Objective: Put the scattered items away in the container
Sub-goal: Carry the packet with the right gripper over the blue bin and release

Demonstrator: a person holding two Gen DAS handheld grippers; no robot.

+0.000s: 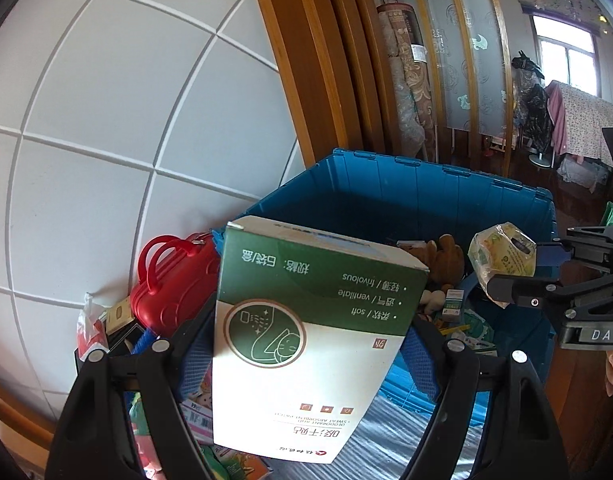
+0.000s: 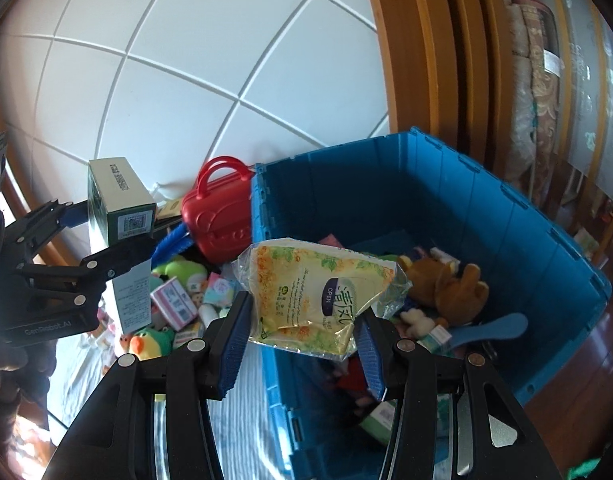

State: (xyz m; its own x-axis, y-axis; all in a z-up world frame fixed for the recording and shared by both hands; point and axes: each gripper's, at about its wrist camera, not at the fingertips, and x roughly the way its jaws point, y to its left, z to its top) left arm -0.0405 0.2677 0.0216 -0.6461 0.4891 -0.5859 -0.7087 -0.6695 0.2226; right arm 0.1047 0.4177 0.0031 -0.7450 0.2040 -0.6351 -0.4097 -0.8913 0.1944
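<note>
Two grippers carry loads at once above the open blue plastic crate [image 2: 446,200], which fills the right half of the right wrist view and the centre of the left wrist view. Your left gripper [image 1: 306,344] pinches a tall green-and-white cardboard box [image 1: 306,320] between its blue pads, the box standing upright in the lower centre of the left wrist frame; the same box shows at the left edge of the right wrist view, clamped well apart from the crate. Your right gripper [image 2: 302,332] grips a crinkled yellow-green plastic tissue packet [image 2: 318,296], tilted, at the crate's near left corner in the lower centre of its frame.

Inside the crate lie a brown plush bear [image 2: 446,284], a blue paddle-shaped plastic piece [image 2: 494,330] and some small cartons. Outside it, against the crate's left wall, a red toy suitcase with a loop handle [image 2: 222,216] stands before the white tiled wall [image 2: 186,80]. Below the suitcase, centre left of the frame, green plush toys [image 2: 178,270] and small pink and white cartons [image 2: 174,300] lie scattered on a striped cloth.
</note>
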